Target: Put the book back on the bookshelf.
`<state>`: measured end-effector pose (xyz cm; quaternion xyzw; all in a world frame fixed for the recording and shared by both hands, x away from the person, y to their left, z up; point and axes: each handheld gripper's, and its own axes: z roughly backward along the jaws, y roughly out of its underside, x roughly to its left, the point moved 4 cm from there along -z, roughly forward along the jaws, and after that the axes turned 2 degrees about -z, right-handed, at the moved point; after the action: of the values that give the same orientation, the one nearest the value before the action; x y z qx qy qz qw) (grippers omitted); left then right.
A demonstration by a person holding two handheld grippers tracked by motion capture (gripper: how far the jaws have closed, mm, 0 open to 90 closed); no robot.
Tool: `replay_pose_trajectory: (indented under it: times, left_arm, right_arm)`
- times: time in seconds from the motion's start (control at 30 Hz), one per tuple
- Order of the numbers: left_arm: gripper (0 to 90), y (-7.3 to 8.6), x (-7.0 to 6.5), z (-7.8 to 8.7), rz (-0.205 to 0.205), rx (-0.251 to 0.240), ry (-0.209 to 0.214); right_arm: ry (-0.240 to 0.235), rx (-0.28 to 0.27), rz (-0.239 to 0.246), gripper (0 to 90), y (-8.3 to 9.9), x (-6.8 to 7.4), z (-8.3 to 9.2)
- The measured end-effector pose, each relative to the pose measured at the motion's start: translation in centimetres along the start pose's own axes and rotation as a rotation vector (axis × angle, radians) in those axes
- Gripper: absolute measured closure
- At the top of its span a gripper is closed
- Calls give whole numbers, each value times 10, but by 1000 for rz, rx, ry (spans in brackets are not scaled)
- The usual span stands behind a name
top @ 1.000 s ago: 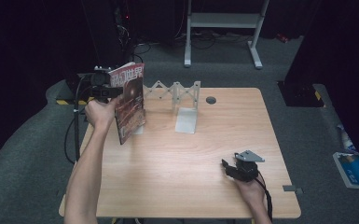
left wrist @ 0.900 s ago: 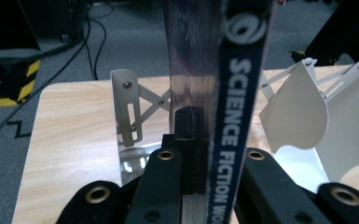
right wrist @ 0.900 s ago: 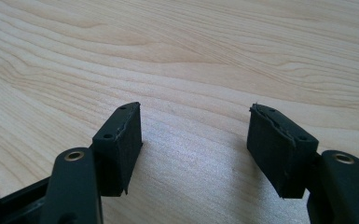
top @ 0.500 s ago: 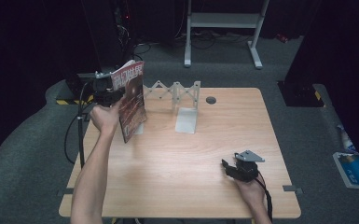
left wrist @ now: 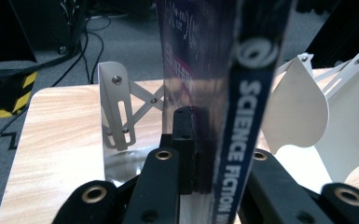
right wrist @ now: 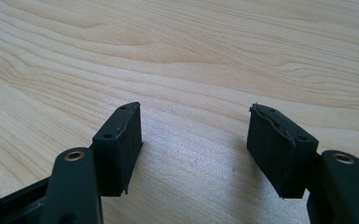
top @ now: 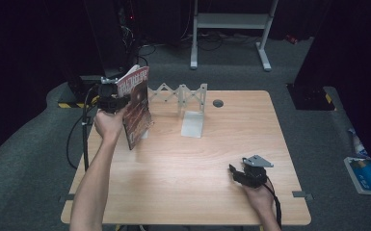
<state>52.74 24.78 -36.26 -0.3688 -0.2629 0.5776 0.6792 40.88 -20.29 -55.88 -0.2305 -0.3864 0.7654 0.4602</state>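
Your left gripper [top: 118, 103] is clamped on a magazine [top: 136, 106], holding it upright above the far left part of the wooden table [top: 173, 173]. From the high view, your left forearm reaches up from the bottom edge, and the magazine stands on edge in the air with its reddish cover facing right, its lower corner just over the tabletop. From the left gripper view, the two black jaws are closed tight on the magazine [left wrist: 224, 93], whose dark blue spine with white lettering rises between them. Just beyond the magazine stands a white metal folding rack [top: 183, 96] with scissor-style links and flat upright dividers; in the left gripper view, one divider [left wrist: 114, 105] shows to the left of the magazine and a larger rounded one [left wrist: 298, 107] to the right. From above, the magazine sits beside the rack's left end; whether it touches it cannot be told. Your right gripper [top: 238, 174] rests low near the front right part of the table, well apart from the magazine and the rack. From the right gripper view, its jaws stand wide apart with nothing between them, just bare wood grain [right wrist: 191, 70] beneath.
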Motion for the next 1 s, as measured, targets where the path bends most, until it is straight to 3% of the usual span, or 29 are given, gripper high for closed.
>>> replay_pose_trajectory:
  times: [0.6, 0.8, 1.0]
  left_arm:
    - [805, -7, 9, 3, 29, 167, 18]
    - [816, -8, 10, 5, 55, 196, 34]
    - [832, -7, 12, 7, 28, 198, 26]
  right_arm:
    - [-3, 0, 1, 355, 0, 0, 0]
    - [-3, 0, 1, 356, 0, 0, 0]
    - [-3, 0, 0, 355, 0, 0, 0]
